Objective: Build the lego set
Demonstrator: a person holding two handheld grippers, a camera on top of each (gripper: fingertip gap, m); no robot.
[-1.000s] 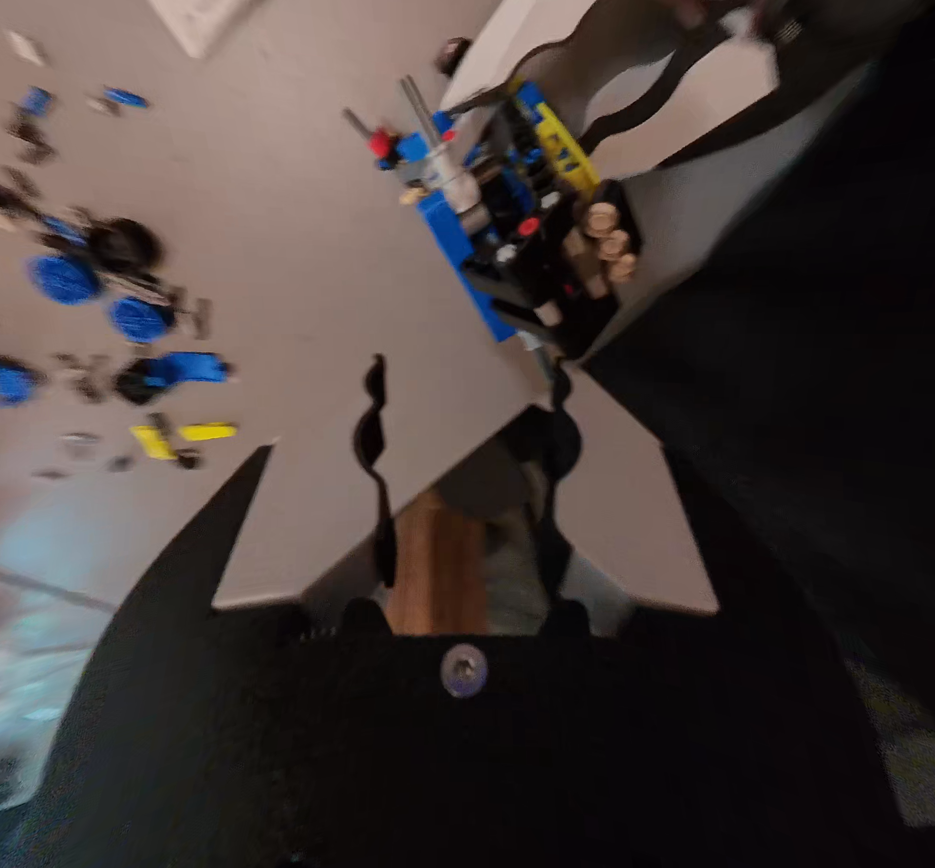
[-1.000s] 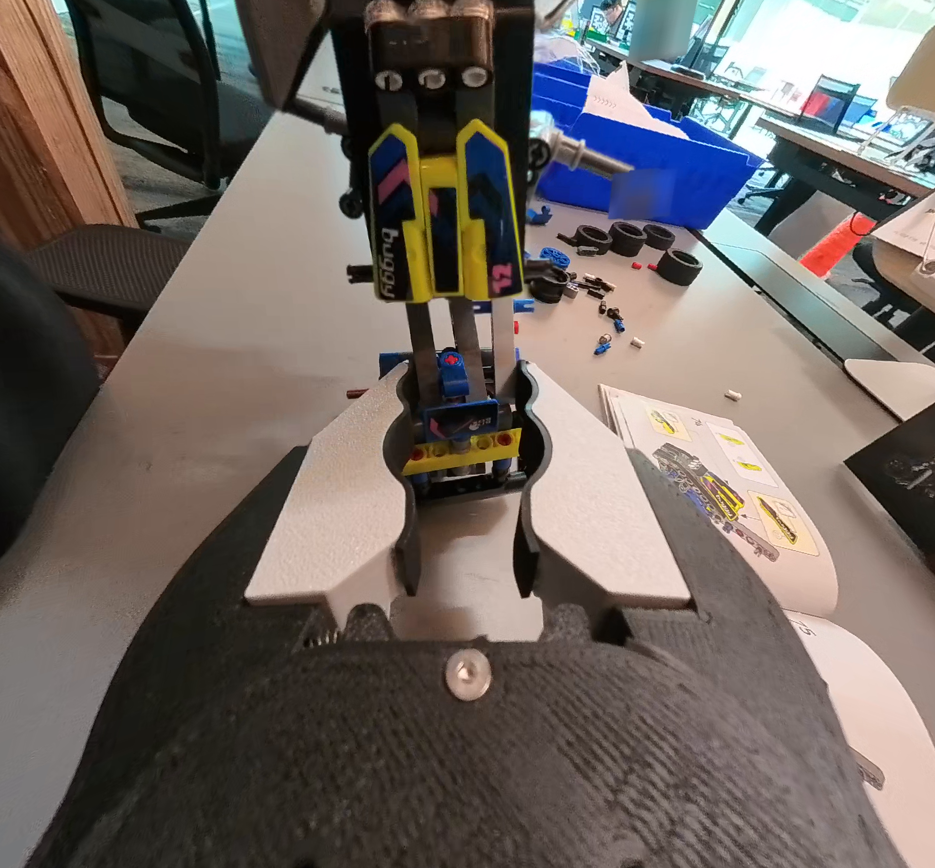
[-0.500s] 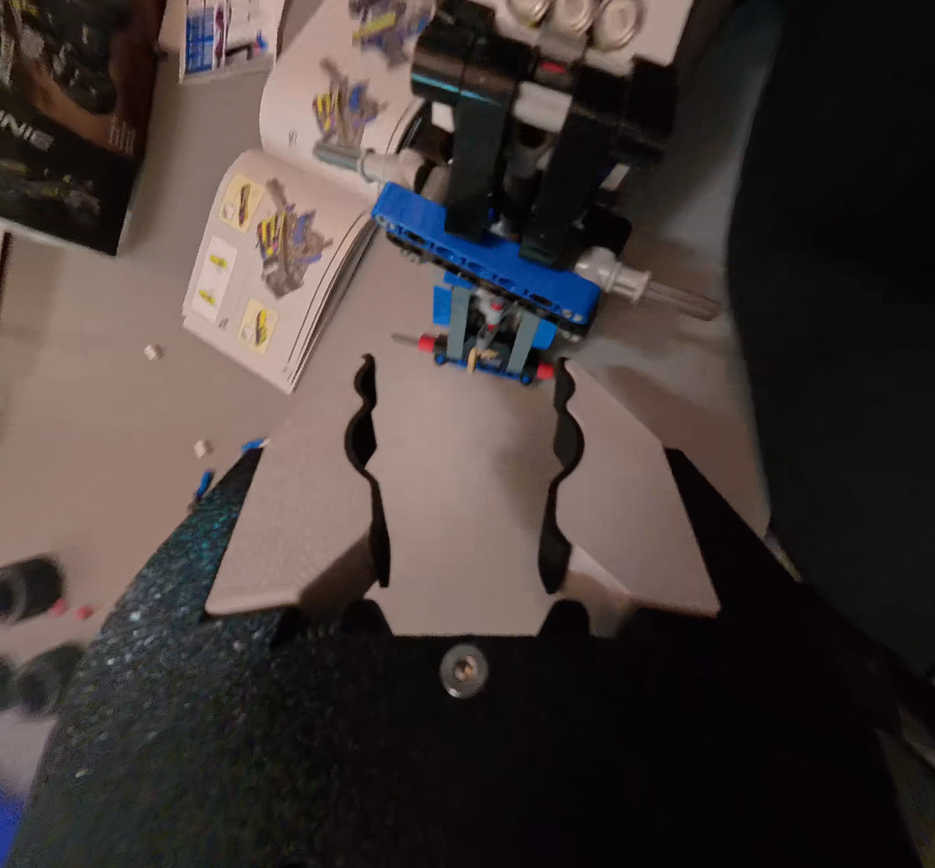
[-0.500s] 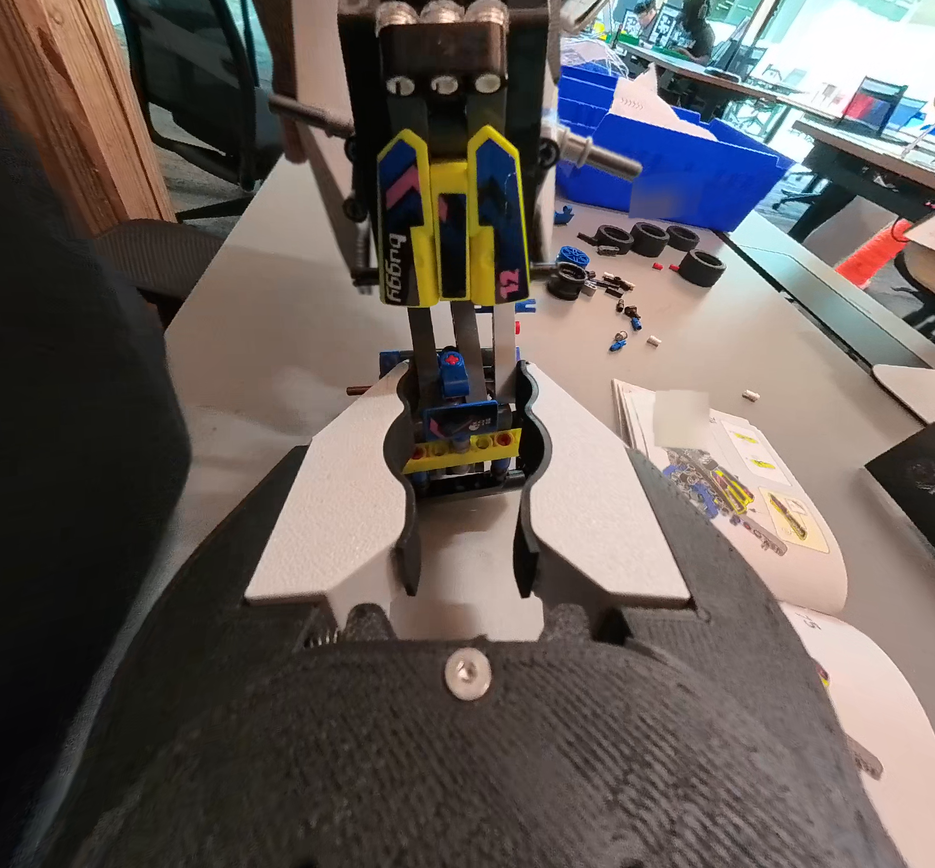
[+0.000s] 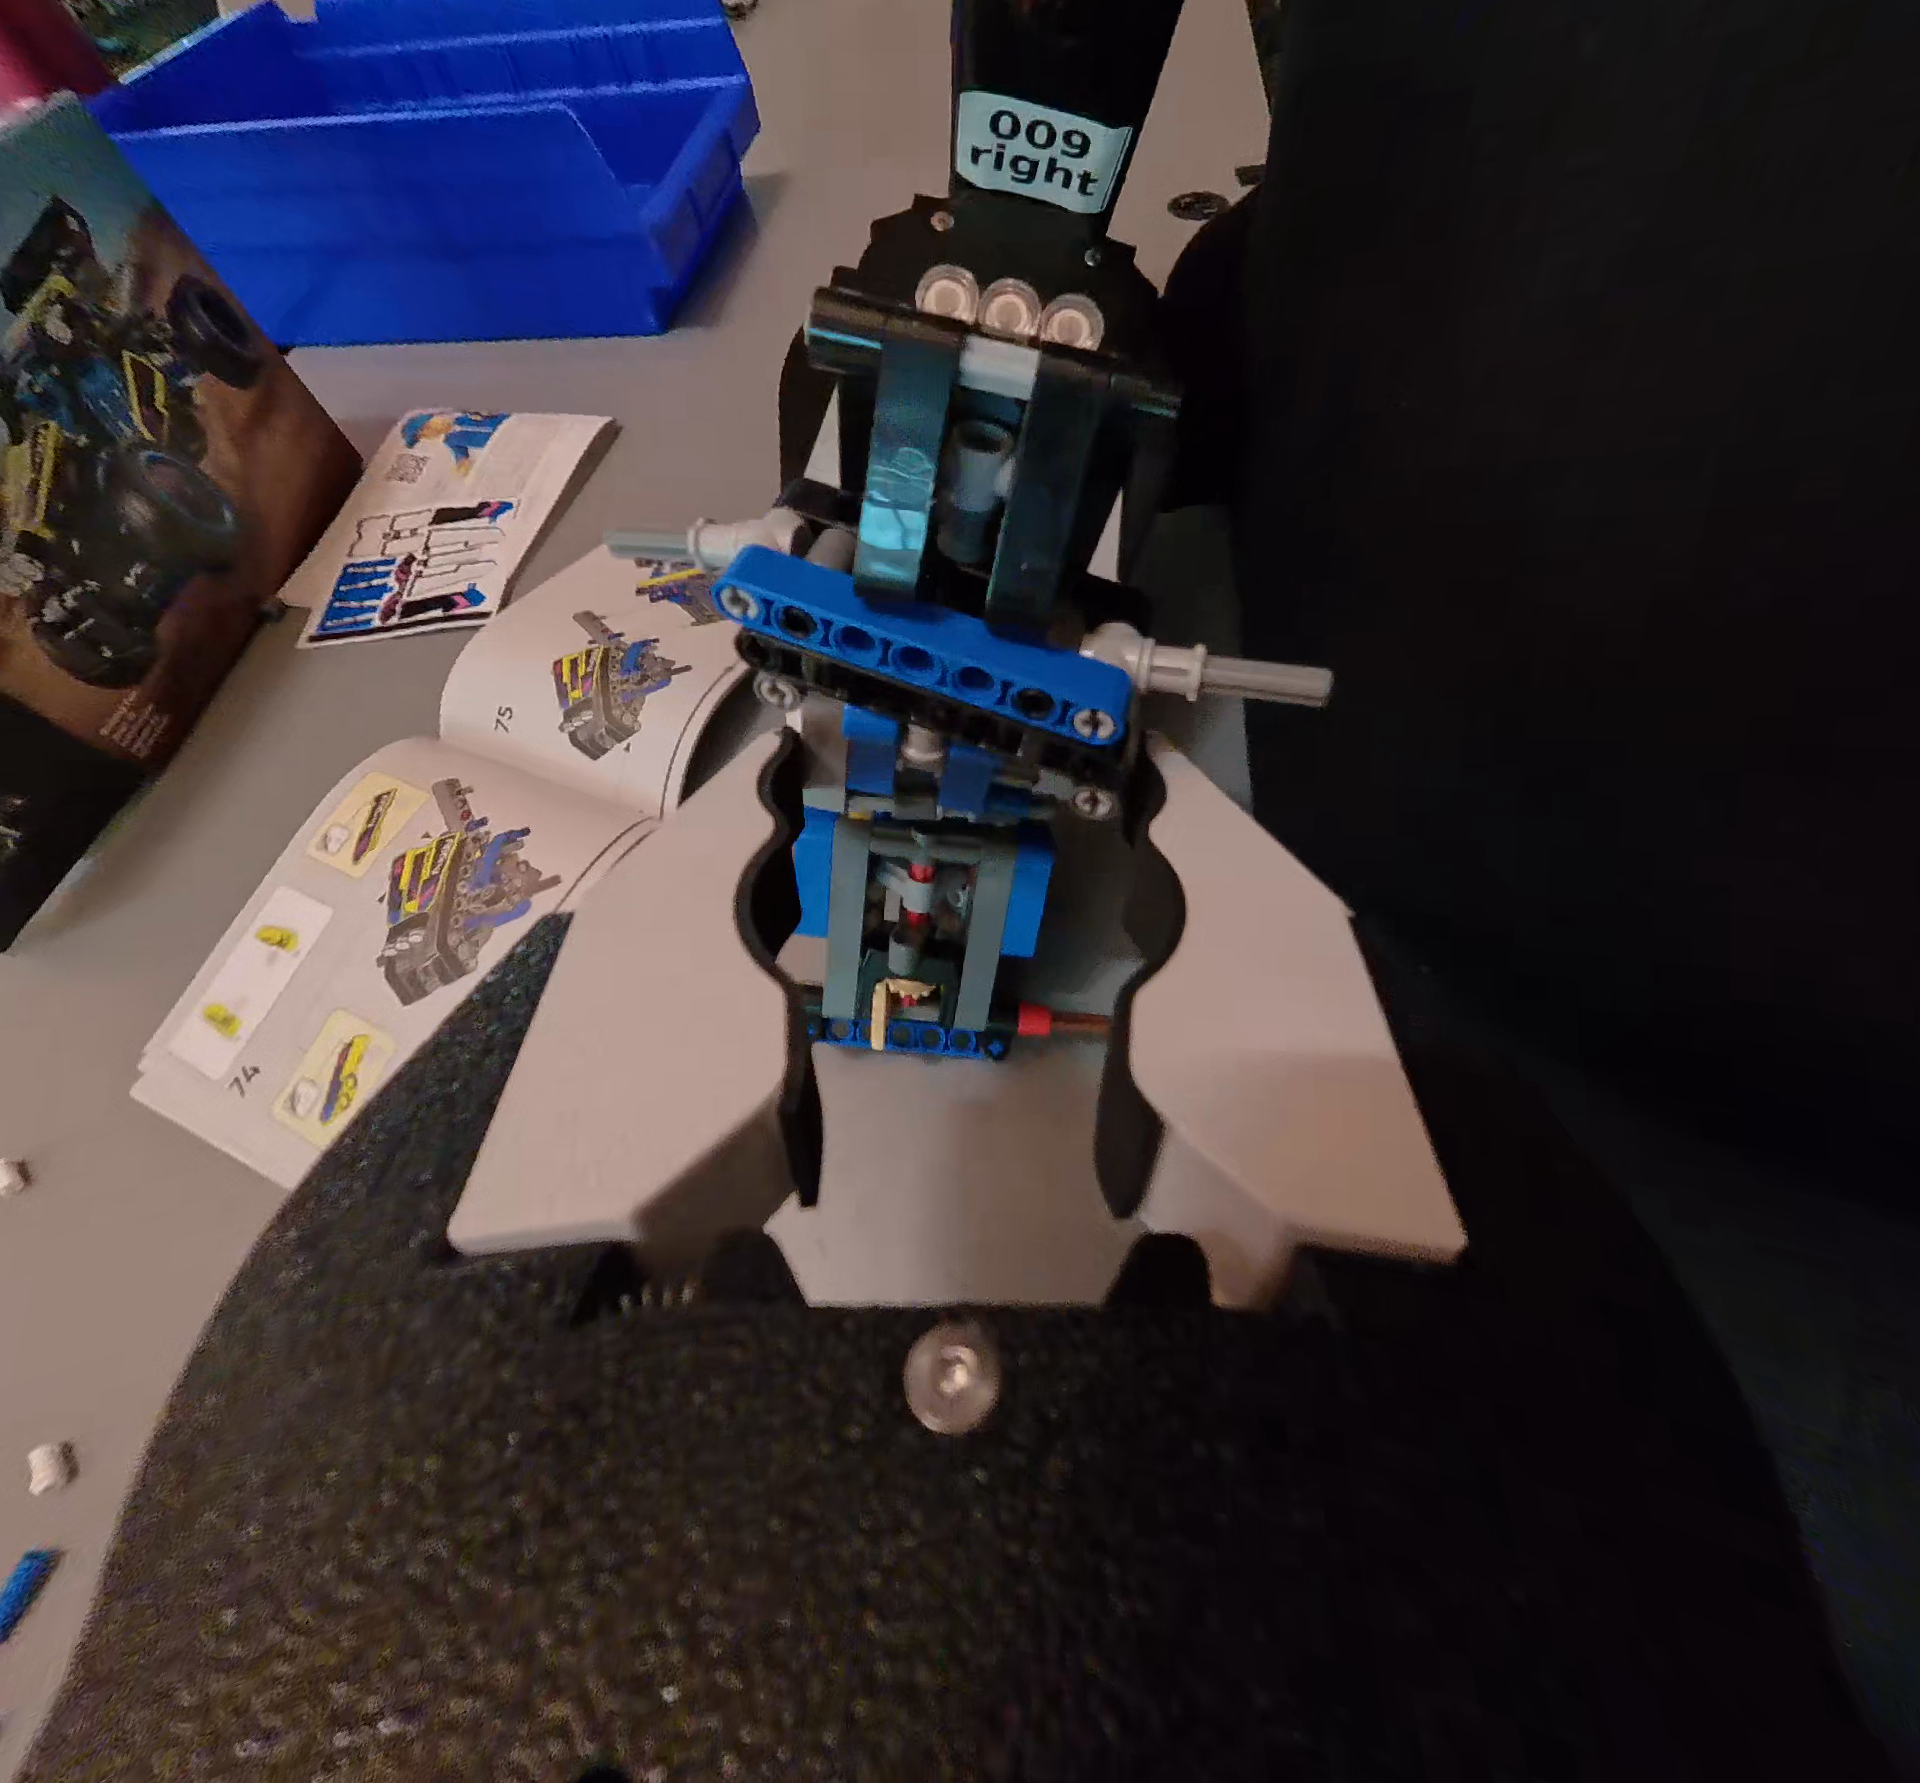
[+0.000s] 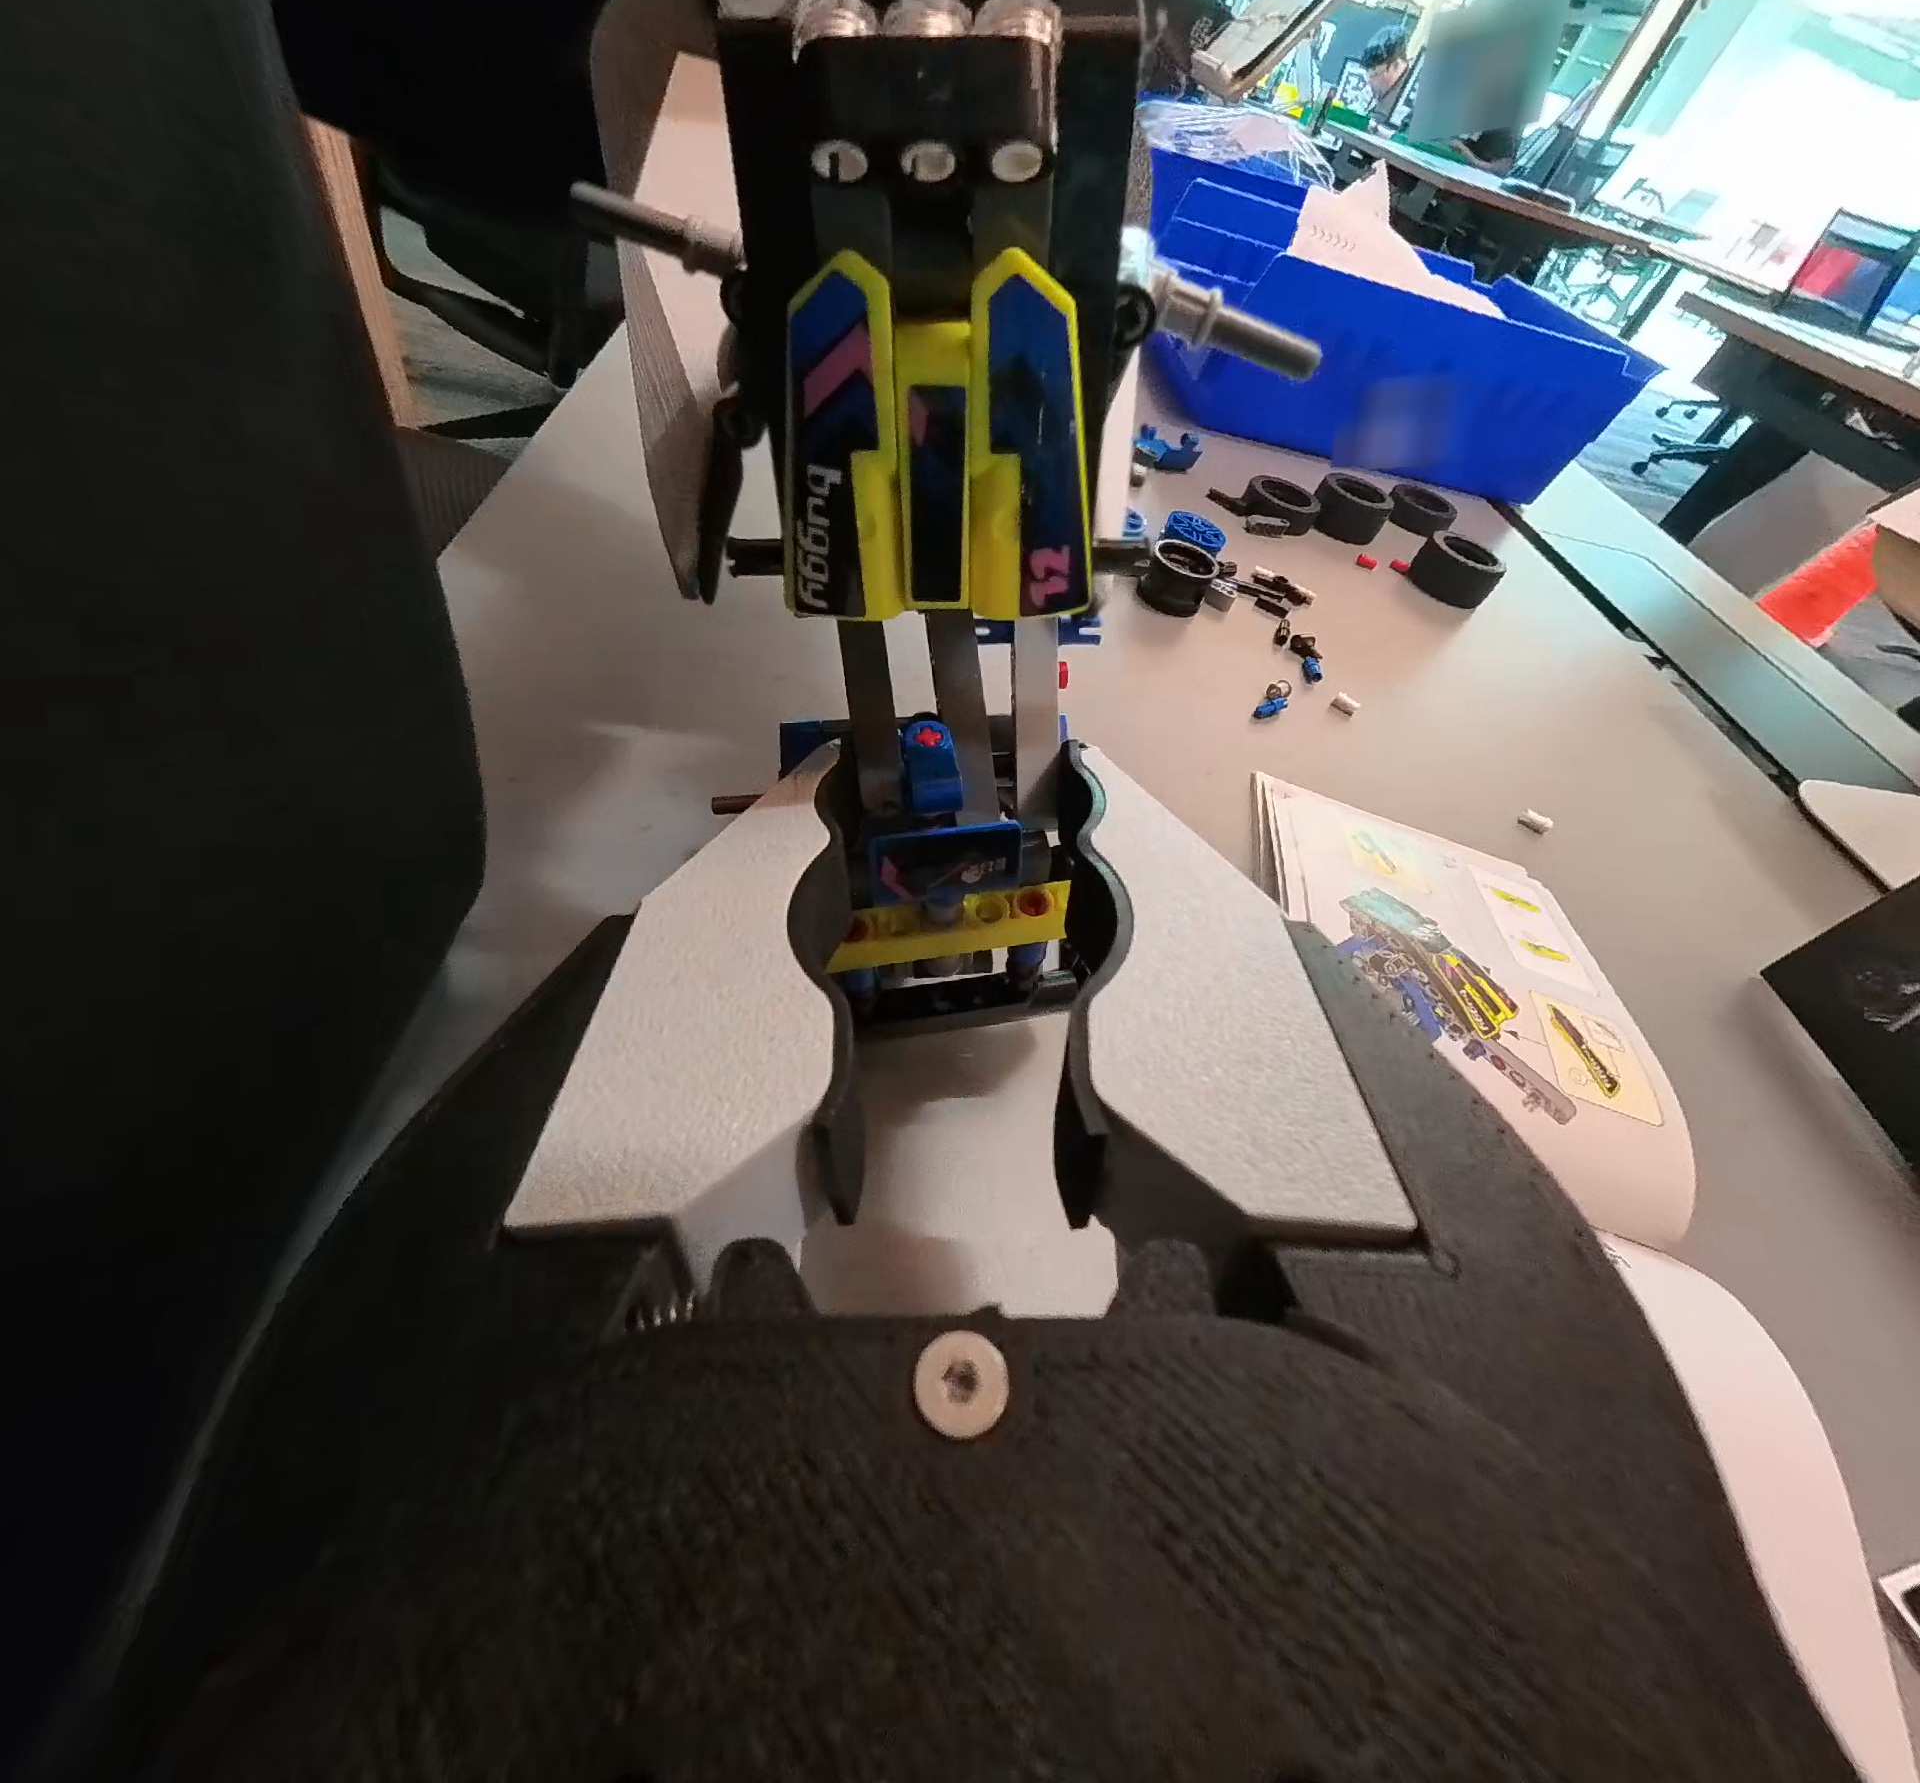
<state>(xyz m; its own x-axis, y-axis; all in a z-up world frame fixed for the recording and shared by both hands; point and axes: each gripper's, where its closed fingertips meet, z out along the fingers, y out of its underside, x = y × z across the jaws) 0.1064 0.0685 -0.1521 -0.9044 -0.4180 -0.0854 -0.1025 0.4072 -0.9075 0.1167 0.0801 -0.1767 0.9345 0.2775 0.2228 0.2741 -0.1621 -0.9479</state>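
Clamping with the right tongs (image 6: 956, 767) on the near end of a brick-built buggy model (image 6: 935, 445), both dark scalloped pads pressing against the sides of its yellow beam and dark frame low in the centre of the right wrist view. Standing parted with the left tongs (image 5: 956, 757) around the opposite end of the same model (image 5: 925, 663), leaving a dark strip of space on either side of the blue block between the pads, and bringing the fingertips just beside the ends of the blue and black cross beams without plainly pressing on them. Showing, on the model, yellow panels with blue and pink stickers, three clear round studs on a black block at the far end, grey rails running down its length, and a grey axle sticking out to each side. Hanging the model above the desk (image 6: 1455, 746) in the middle of both frames, lengthwise between the two tongs, one end in each. Lying open on the desk to the right of the right tongs, an instruction booklet (image 6: 1455, 954), the same booklet (image 5: 468, 850) sitting left of centre in the left wrist view beside a sticker sheet (image 5: 447, 528) and a printed box (image 5: 104, 486). Sitting farther back, a blue bin (image 6: 1455, 351), with black tyres (image 6: 1351, 502) and small loose parts scattered in front of it at the right of the frame.
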